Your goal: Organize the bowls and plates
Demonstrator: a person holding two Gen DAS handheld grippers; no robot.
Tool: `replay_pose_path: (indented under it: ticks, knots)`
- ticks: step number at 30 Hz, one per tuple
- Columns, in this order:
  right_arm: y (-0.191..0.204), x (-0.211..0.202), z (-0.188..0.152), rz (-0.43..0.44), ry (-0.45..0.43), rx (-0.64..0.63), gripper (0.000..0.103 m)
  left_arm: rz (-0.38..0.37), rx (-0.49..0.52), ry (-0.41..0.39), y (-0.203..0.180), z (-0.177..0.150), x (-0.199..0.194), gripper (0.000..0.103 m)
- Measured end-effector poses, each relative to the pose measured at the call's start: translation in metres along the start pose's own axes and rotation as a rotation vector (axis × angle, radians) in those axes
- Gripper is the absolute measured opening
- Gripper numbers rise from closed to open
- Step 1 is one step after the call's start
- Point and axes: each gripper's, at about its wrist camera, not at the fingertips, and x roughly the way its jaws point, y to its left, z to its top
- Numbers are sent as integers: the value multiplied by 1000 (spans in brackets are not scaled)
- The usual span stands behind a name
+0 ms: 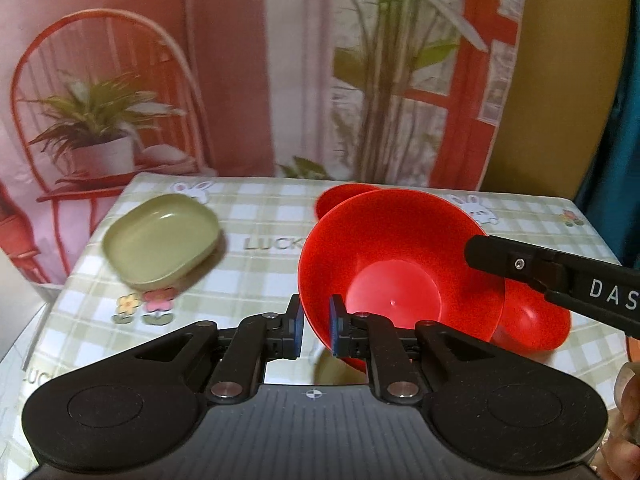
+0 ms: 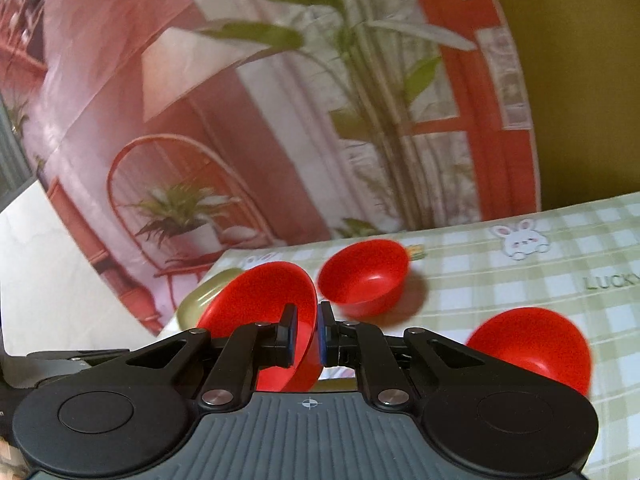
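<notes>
A red bowl (image 1: 384, 264) is lifted and tilted above the checked tablecloth (image 1: 260, 220). My left gripper (image 1: 316, 326) is shut on its near rim. My right gripper (image 2: 307, 338) is shut on the opposite rim of the same bowl (image 2: 260, 296); its black finger (image 1: 520, 264) shows in the left wrist view. A second red bowl (image 2: 364, 276) sits on the table behind, and a third (image 2: 532, 344) at the right. A green oval plate (image 1: 160, 240) lies at the left; its edge (image 2: 200, 300) peeks out behind the held bowl.
A printed backdrop (image 1: 240, 80) with a chair and plants hangs behind the table. The table's left edge (image 1: 80, 272) drops off beside the green plate. A hand (image 1: 628, 400) shows at the right edge of the left wrist view.
</notes>
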Motion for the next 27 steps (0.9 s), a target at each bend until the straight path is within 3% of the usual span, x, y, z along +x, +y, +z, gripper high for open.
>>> replay_pose_path:
  ticks: [15,27]
  knots:
    - [-71,-31,10,-60,-72,114,12,-52,91,14,-73,14,20,15]
    - [-110,-41,13,-91,-93,171,12,-96,125,35,-101,19,31,16]
